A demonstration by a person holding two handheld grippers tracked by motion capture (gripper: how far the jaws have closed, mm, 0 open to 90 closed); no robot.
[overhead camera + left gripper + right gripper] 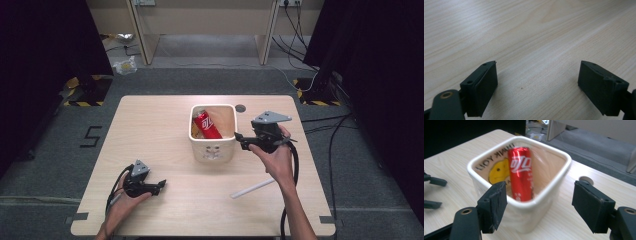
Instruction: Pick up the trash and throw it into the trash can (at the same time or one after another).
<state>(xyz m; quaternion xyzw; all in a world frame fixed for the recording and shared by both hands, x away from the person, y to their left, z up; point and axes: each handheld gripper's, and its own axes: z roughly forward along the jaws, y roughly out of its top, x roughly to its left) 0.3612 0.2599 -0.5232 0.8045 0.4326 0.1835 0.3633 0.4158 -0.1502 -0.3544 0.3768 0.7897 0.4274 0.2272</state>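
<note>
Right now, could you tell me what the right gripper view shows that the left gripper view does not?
The right gripper view alone shows the white tub with a red can leaning inside it, a yellow smiley and lettering on the tub's inner wall, a round grommet in the tabletop, and the floor beyond. The left gripper view alone offers a close look at bare wood grain between the left tongs. Both share the light wooden table and a pair of black tongs spread apart with nothing held; the right tongs face the tub.
</note>
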